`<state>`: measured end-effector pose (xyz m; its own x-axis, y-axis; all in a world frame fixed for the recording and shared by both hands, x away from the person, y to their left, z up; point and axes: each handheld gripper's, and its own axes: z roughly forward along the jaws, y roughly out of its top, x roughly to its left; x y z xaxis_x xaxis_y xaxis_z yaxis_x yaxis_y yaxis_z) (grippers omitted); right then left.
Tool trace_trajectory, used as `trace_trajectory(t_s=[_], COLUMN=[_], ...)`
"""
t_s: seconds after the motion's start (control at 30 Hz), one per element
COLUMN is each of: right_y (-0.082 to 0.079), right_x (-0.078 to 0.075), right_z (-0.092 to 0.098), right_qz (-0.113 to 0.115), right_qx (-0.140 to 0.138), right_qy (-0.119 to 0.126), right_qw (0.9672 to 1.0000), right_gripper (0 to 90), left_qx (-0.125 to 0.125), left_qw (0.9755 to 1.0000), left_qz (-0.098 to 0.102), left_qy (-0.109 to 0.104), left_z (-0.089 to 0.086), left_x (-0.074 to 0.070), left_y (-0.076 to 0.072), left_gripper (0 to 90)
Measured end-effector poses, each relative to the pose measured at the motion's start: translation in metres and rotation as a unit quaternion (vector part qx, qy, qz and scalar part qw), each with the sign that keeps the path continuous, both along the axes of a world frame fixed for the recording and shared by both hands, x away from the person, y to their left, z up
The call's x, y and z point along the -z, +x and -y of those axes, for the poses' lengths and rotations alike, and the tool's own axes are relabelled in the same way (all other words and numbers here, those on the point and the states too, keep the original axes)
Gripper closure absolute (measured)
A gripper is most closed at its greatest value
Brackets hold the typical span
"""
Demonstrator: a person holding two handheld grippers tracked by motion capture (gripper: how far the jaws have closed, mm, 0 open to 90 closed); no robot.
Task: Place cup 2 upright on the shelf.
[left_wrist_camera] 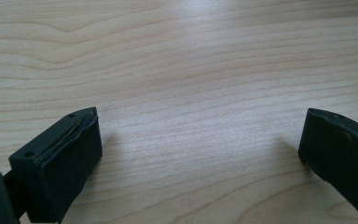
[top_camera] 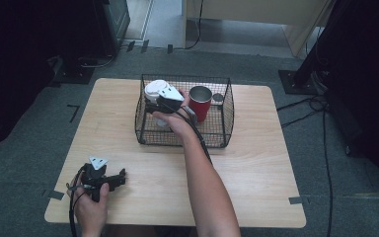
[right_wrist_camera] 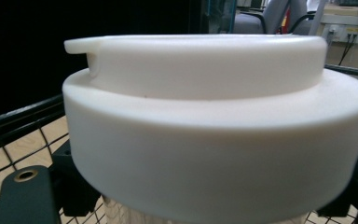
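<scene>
A black wire basket (top_camera: 225,106) stands at the upper centre of the high view, on the far middle of a pale wooden worktop (top_camera: 256,163). The person's right arm reaches up from the bottom edge into the basket, and the right gripper (top_camera: 164,105) has its jaws pinched on a lidded cup (top_camera: 157,92) just under the lid, probably so it can be lifted out or set down upright without tipping. The cup sits in the basket's left half, apart from a red metal-lined mug (top_camera: 200,102) to its right. In the right gripper view the cup's lid (right_wrist_camera: 214,116) is thick, smooth, matte white, stepped in two tiers with a small tab at upper left, above a clear or silvery body at the bottom edge. The left gripper (top_camera: 100,177) rests idle at lower left, jaws spread over bare wood.
</scene>
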<state>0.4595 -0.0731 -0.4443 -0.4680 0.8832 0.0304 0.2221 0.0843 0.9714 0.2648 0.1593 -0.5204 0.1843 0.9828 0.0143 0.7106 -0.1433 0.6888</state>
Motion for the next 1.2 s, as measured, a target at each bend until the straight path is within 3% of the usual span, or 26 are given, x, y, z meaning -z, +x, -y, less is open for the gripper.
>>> trace_trajectory(t_s=[0.13,0.23,0.47,0.73,1.2], right_y=[-0.003,-0.005,-0.008,-0.012,-0.024], right_x=[-0.001,-0.003,-0.007,-0.018,-0.047], right_z=[0.003,0.005,0.011,0.017,0.037], right_qz=[-0.002,-0.002,0.002,0.025,0.061], right_qx=[-0.006,-0.025,-0.043,-0.063,-0.063], right_qy=[-0.007,-0.016,-0.026,-0.033,-0.019], right_qw=[1.0000,0.9996,0.9987,0.9972,0.9959], right_gripper=[13.2,4.7,1.7,1.0,1.0], left_qx=[0.000,0.000,0.000,0.000,0.000], left_qw=[1.0000,1.0000,1.0000,1.0000,1.0000], left_qz=[0.000,0.000,-0.001,0.000,0.000], left_qy=[0.000,0.000,0.000,0.000,0.000], left_z=[0.000,0.000,0.000,0.000,0.000], left_x=[0.000,0.000,0.000,0.000,0.000], left_y=[0.000,0.000,0.000,0.000,0.000], left_gripper=[0.1,0.1,0.1,0.1,0.1])
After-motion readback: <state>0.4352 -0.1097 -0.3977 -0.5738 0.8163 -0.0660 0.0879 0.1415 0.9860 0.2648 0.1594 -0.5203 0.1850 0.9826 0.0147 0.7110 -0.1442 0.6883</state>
